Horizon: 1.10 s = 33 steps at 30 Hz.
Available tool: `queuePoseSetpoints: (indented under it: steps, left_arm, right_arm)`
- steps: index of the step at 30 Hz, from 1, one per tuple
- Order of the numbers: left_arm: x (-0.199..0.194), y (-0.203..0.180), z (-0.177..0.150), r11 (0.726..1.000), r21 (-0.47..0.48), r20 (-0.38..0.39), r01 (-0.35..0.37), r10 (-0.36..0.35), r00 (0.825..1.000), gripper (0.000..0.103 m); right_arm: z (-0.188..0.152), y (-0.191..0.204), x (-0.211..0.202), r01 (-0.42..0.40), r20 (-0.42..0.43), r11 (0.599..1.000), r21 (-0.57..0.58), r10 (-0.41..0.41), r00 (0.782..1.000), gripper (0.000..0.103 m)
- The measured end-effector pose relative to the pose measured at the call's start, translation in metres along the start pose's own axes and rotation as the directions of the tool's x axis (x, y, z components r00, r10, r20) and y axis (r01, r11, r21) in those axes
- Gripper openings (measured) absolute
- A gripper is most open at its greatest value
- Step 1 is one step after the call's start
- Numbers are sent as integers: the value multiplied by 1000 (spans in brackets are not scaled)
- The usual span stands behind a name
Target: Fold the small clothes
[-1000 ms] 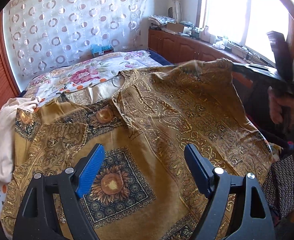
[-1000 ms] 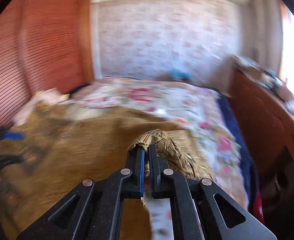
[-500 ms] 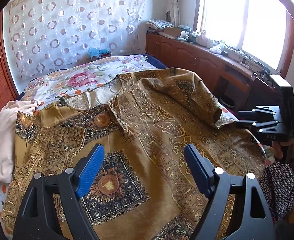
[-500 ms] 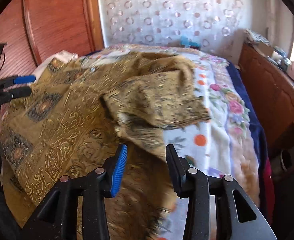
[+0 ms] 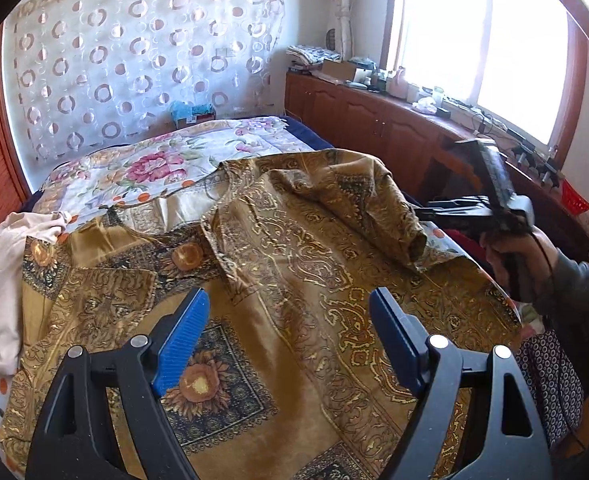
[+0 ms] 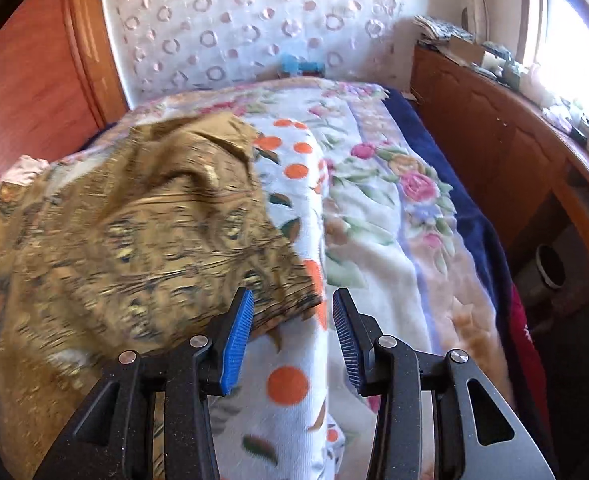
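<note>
Two grippers are hovering over the bed (image 6: 378, 264) as I am watching. The left gripper (image 5: 290, 336) is holding its fingers wide apart with nothing between them, and the gold shirt (image 5: 302, 280) is lying spread flat beneath and ahead of them. The right gripper (image 6: 292, 332) is standing with fingers parted, gripping nothing; its jaws have just been opening. The shirt's folded sleeve (image 6: 174, 216) is lying just ahead and left of its fingertips, on the floral blanket. A pink garment (image 5: 2, 280) is bunching far left of my left fingers.
</note>
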State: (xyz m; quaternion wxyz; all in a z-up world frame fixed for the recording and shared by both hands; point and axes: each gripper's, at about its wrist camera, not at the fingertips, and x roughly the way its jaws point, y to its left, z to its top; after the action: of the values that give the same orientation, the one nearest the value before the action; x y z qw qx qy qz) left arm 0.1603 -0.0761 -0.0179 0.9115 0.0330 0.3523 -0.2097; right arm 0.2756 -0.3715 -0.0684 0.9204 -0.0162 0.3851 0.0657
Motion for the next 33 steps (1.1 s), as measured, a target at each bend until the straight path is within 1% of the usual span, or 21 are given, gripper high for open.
queuePoseSetpoints:
  steps: [2,4,5,6,7,8,10,11,12,15,18,22,24,27,28,30,31,32,33]
  left_arm:
    - [3,-3,-3,1000,6,-9,8,-8,1000,83]
    - [6,-3,-6,1000,11,-17,7,-7,1000,83]
    - [7,-3,-9,1000,13,-22,3,-3,1000,83]
    - [8,-3,-10,1000,13,-25,1,0,1000,83]
    - [9,-1,-11,1000,10,-27,-2,2,1000,83]
    - [9,-1,-12,1000,6,-28,-2,2,1000,83]
    - [8,2,-13,1000,-4,-27,-1,1,1000,83]
    - [7,4,-13,1000,-8,-26,-4,3,1000,83]
    - [6,5,-14,1000,-9,-23,-6,6,1000,83]
    - [0,12,-15,1000,-20,-13,-16,16,1000,83]
    - [-5,22,-16,999,-39,-4,-25,25,1000,83]
    - [-15,35,-20,997,-68,11,-39,40,999,83]
    - [-19,41,-22,996,-82,15,-45,46,999,83]
    - [-21,50,-26,994,-96,13,-54,56,998,83]
    - [-21,52,-27,993,-99,12,-58,59,998,83]
    - [-22,57,-30,992,-109,9,-64,65,998,83]
    - [-22,60,-31,991,-114,8,-66,67,998,83]
    - [-22,62,-33,991,-119,6,-68,69,998,83]
    - [-22,63,-34,990,-122,5,-69,71,997,83]
  right_arm:
    - [6,0,1,-13,-11,1000,26,14,1000,43]
    - [10,0,1,-16,-18,1000,26,17,1000,43]
    - [11,2,-3,-11,-15,1000,16,11,1000,33]
    - [11,3,-3,-12,-11,1000,2,12,1000,20]
    - [10,7,-6,-6,-4,1000,-19,5,1000,18]
    - [10,5,-7,11,5,999,-37,-10,1000,11]
    - [10,10,-18,-9,17,998,-63,10,1000,8]
    - [10,7,-23,-5,31,998,-70,7,999,8]
    - [13,8,-31,-4,55,997,-74,8,998,8]
    - [28,7,-58,-36,127,997,-67,45,991,7]
    - [51,22,-94,-58,198,992,-113,80,977,7]
    - [75,69,-131,-104,251,971,-214,157,955,7]
    - [80,98,-140,-142,249,952,-269,212,945,7]
    - [77,140,-147,-216,215,913,-346,302,929,7]
    - [74,154,-148,-231,204,901,-368,320,925,7]
    - [71,169,-144,-245,190,887,-391,338,922,7]
    - [69,173,-141,-255,177,882,-395,346,921,14]
    - [67,176,-138,-253,172,884,-394,341,924,25]
    - [66,178,-137,-248,172,886,-393,335,926,40]
